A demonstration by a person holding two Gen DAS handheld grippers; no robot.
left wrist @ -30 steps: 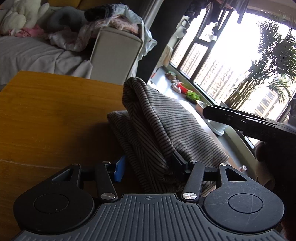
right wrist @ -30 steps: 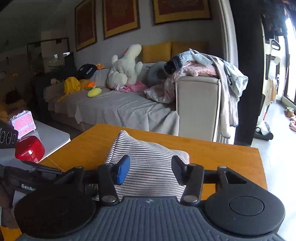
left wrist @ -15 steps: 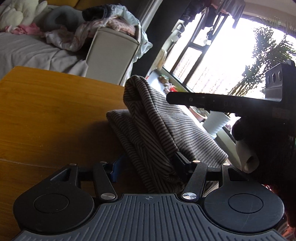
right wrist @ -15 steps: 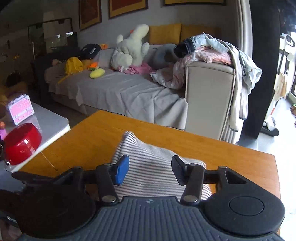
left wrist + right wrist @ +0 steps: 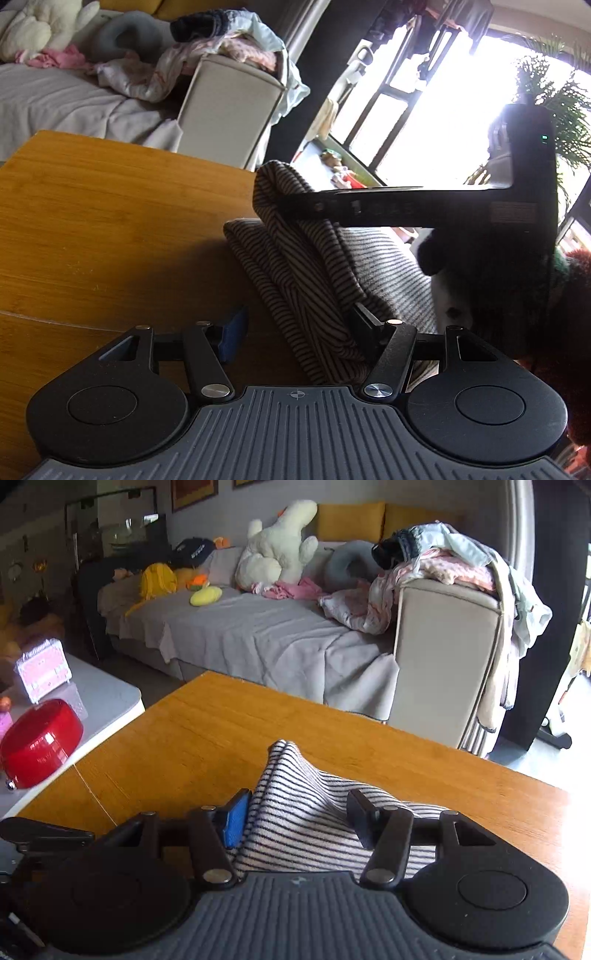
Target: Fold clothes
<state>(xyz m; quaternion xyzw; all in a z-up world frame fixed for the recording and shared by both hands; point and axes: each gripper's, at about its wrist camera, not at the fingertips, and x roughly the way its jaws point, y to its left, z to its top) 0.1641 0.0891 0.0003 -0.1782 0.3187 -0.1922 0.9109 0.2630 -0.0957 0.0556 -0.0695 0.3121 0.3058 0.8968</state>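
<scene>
Lying on one table (image 5: 192,738): one striped garment (image 5: 306,812); right tool (image 5: 297,814) opening, left tool (image 5: 295,325) apart.

Both wrist cams sat low, close over the wooden table (image 5: 110,206), angled down, sharing the striped garment (image 5: 295,812) & sofa (image 5: 258,635).

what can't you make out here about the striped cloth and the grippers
- Striped cloth, left wrist view: its near end is hidden behind the left gripper body; its right side is in dark shadow behind the right gripper.
- Right wrist view: the right gripper's jaws are opening, with cloth between them; pad contact cannot be judged.
- Which garment it is: bunched, unclear in both views.
- Table: near edge cut off.
</scene>
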